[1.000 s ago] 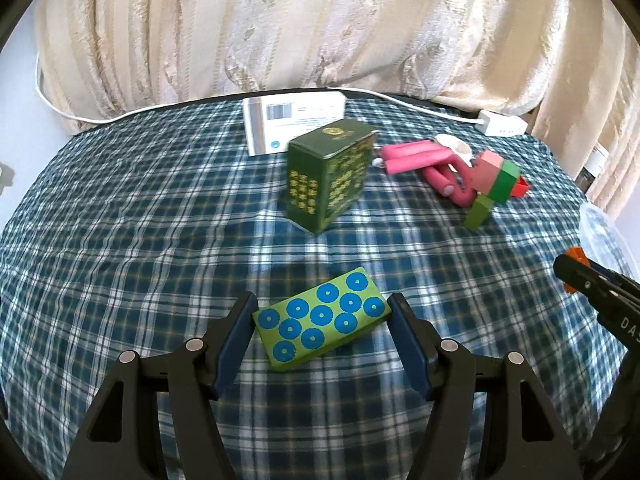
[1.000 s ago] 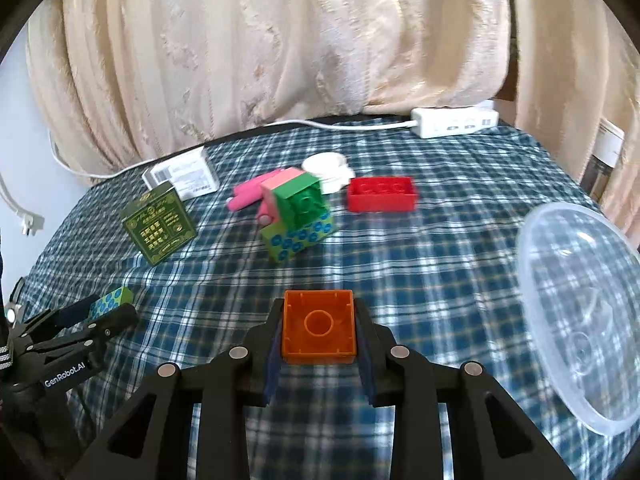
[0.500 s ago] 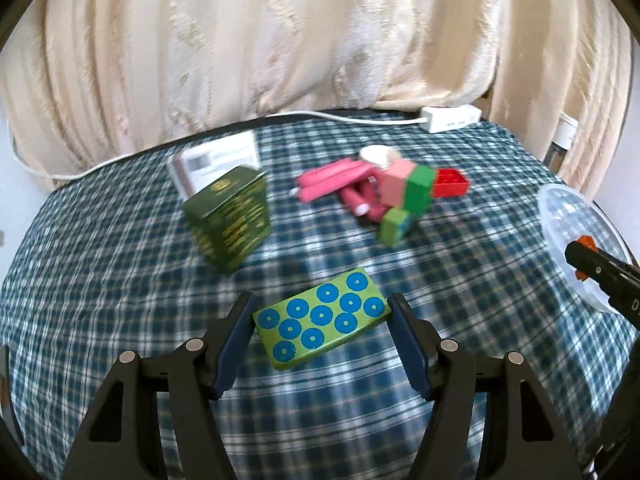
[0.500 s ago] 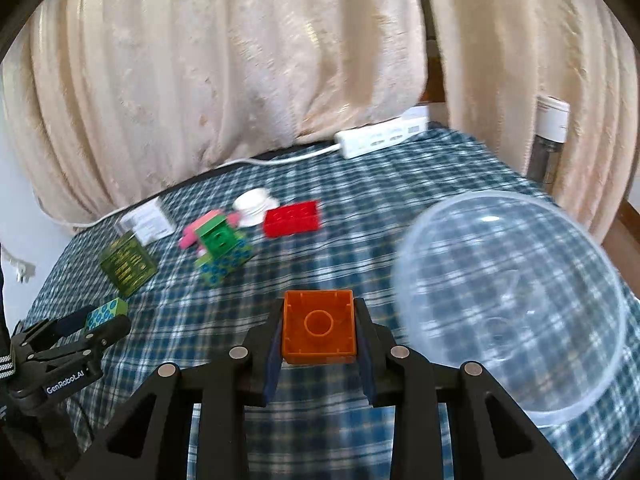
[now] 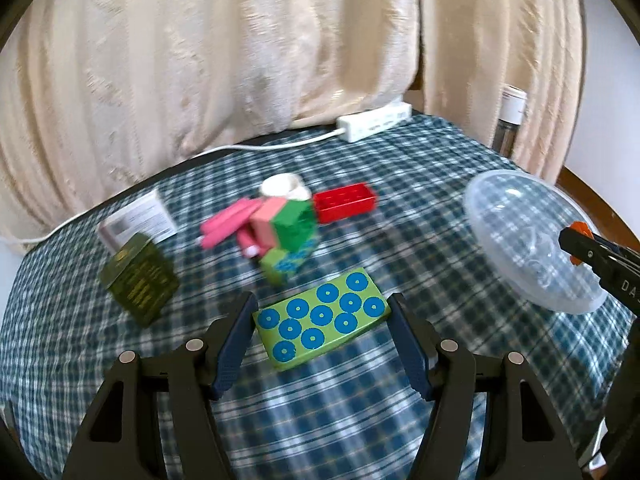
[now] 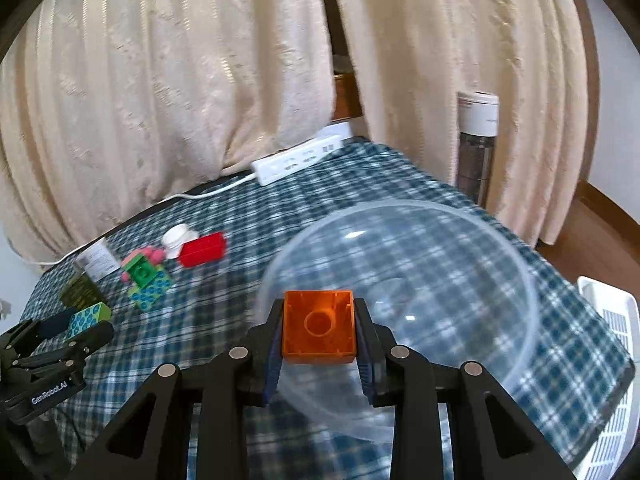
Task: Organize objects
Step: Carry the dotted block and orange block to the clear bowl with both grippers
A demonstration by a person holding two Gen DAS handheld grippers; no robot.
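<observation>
Bricks risked missing the bowl (image 6: 400, 300): right gripper (image 6: 319, 330) clamped the orange brick (image 6: 319, 326) at its rim, left gripper (image 5: 322, 322) gripped the green brick (image 5: 322, 320).

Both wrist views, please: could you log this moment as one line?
left gripper: shut on green blue-dotted block | right gripper: shut on orange brick, at clear plastic bowl

A green block with 10 blue discs (image 5: 322, 320) is clamped between the fingers of the left gripper (image 5: 322, 340), above a blue plaid cloth (image 5: 420, 240). A clear plastic bowl (image 5: 528, 240) is seen at right, with the right gripper (image 5: 580, 242) over it, an orange piece pinched at its tip. A dark green tin (image 5: 138, 280) and a red brick (image 5: 345, 202) are seen farther back.
</observation>
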